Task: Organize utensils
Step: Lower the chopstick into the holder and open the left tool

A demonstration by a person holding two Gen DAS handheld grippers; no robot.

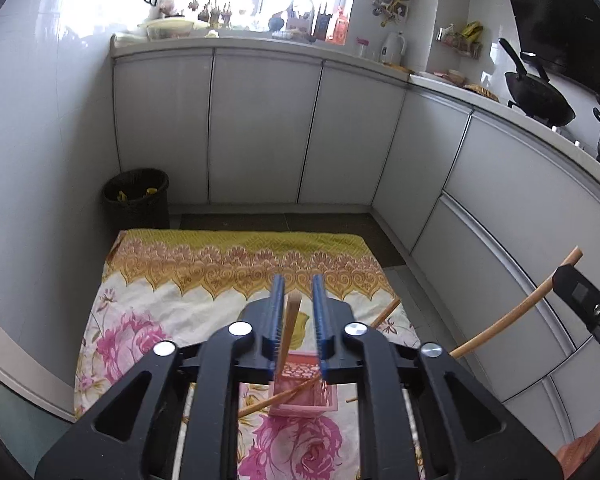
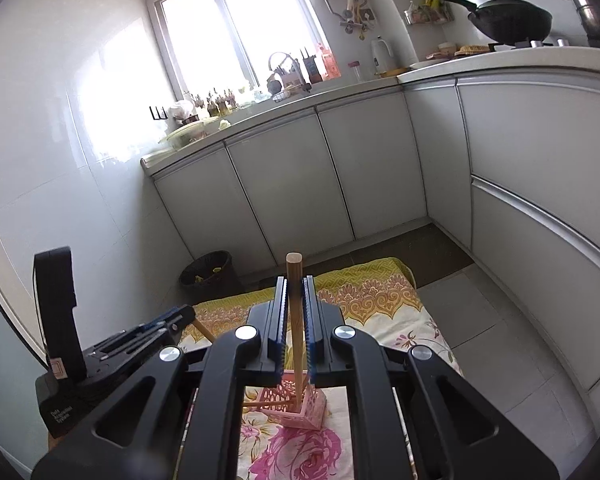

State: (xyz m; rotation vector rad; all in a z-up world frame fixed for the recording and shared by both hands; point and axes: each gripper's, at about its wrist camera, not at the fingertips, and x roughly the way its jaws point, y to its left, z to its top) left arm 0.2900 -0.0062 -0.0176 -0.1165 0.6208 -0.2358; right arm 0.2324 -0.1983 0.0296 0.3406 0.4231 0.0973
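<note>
Below both claws, on a flowered cloth spread over the kitchen floor, sits a small pink basket with lattice sides, the holder for the utensils. The right claw has its jaws nearly closed on a wooden chopstick, pinched along its shaft with the blunt top poking above the pads and the lower end reaching down into the basket. The left claw stands part open; a second chopstick rises between its pads but they do not look to be pressing it, so I judge it let go with its foot in the basket. A third stick leans across the basket at a slant.

The step in hand looks like seating the right-hand chopstick. To do it well, keep the stick close to upright over the basket's mouth, lower until the tip meets the bottom, then ease the jaws apart slowly so it settles against a wall rather than tipping out. The basket is light and may slide or topple if the stick is pushed sideways, so avoid any sideways drag. Draw the left claw straight back and up, clear of the standing stick, so the pads do not catch it.
</note>
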